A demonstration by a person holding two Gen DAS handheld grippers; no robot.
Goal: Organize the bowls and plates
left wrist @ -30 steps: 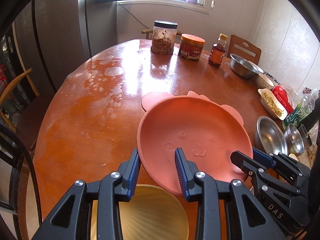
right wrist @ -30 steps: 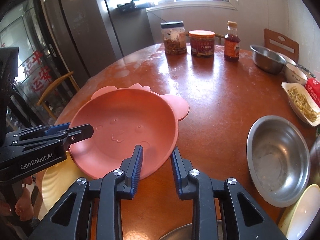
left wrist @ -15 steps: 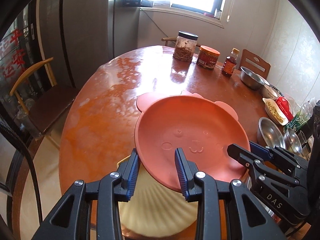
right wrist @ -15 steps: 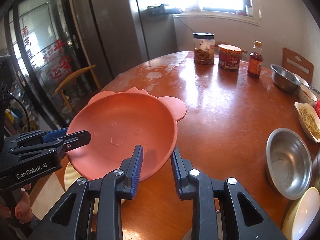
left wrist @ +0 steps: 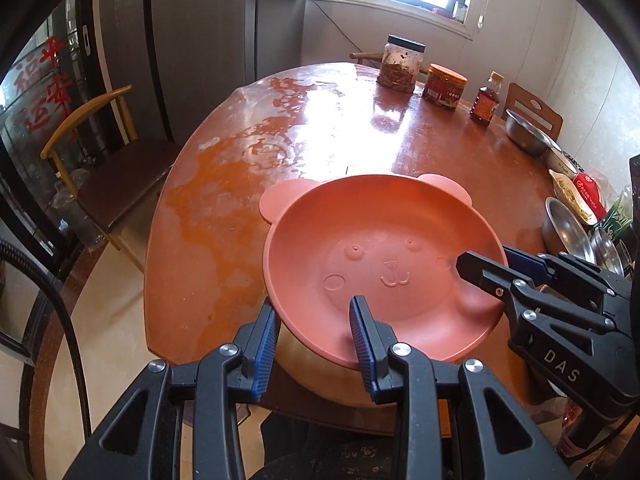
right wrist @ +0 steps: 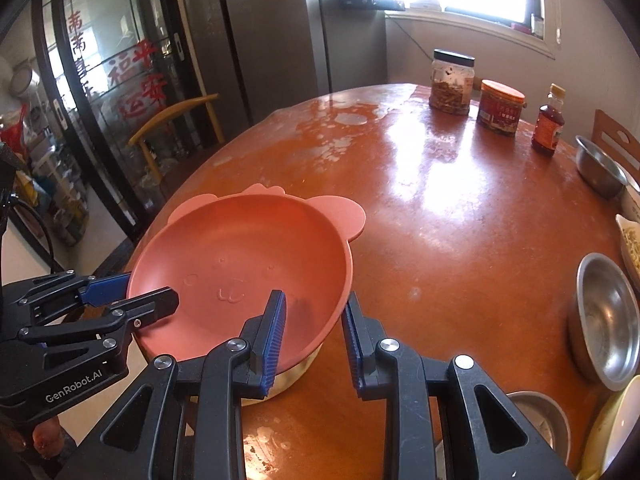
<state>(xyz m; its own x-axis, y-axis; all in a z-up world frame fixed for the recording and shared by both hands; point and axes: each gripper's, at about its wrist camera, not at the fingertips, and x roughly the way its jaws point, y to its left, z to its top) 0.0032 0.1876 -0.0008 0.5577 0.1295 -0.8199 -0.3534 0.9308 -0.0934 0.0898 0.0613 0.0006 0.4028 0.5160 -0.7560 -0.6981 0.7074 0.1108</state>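
"GenRobot.AI" reads on the left gripper (right wrist: 154,300) body, "DAS" on the right gripper (left wrist: 482,270) body. Red Chinese characters on the glass door (right wrist: 100,80), not fully legible. Pink bear-face plate (left wrist: 380,264) sits tilted at the near edge of the tabletop (left wrist: 320,128), resting over a yellowish dish (right wrist: 288,376) mostly hidden beneath it. Both grippers' jaws straddle the plate's rim, one finger inside, one outside; jaws look parted, cannot tell if either actually clamps the rim. Far side: clear jar with black lid (left wrist: 402,65) holding brown dried stuff, red-labelled tub with orange lid (left wrist: 445,87), label unreadable, small bottle of dark red liquid (left wrist: 486,101). Right edge: empty steel bowl (right wrist: 608,320), another steel bowl (right wrist: 598,166) farther back, white dish with pale shreds (right wrist: 632,244), red packet (left wrist: 588,192). Wooden chair (left wrist: 104,168) left of the tabletop.
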